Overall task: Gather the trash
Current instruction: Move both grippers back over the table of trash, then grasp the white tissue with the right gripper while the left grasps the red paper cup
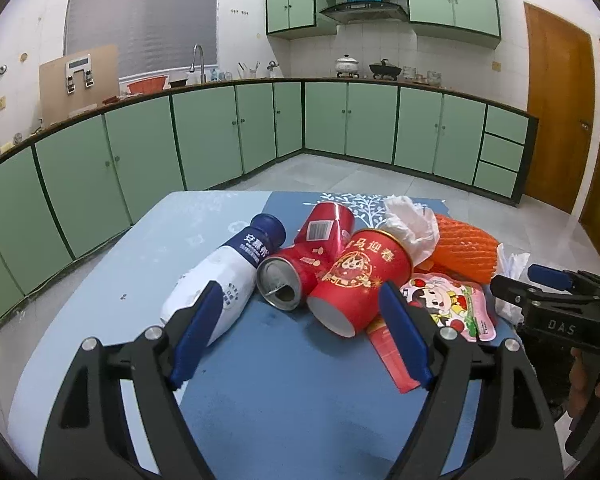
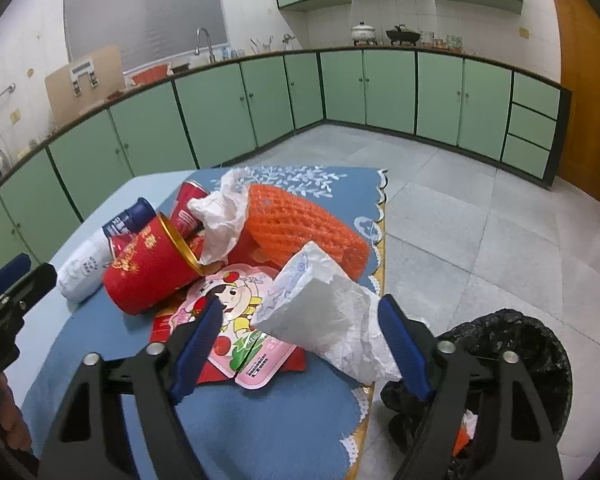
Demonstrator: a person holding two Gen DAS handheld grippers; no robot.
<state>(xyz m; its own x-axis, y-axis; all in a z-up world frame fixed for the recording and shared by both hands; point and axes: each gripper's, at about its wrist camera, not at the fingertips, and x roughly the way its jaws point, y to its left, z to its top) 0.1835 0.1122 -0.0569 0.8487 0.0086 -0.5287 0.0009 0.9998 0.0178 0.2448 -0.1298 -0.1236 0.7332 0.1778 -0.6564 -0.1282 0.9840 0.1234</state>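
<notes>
A heap of trash lies on the blue tablecloth (image 1: 276, 380). It holds a white and blue bottle (image 1: 224, 272) on its side, a red can (image 1: 296, 268), a red paper cup (image 1: 360, 284) stuffed with tissue (image 1: 412, 224), an orange foam net (image 1: 464, 252) and a pink snack packet (image 1: 452, 304). My left gripper (image 1: 300, 300) stands open just in front of the can and cup, touching nothing. My right gripper (image 2: 302, 312) is open around a crumpled white paper (image 2: 324, 320) at the table's right edge; its left pad stands clear of the paper.
A bin lined with a black bag (image 2: 520, 344) stands on the floor, right of the table, with some trash inside. A flat red wrapper (image 1: 392, 360) lies under the packet. Green kitchen cabinets (image 1: 204, 132) run along the far walls, beyond grey floor tiles (image 2: 480, 220).
</notes>
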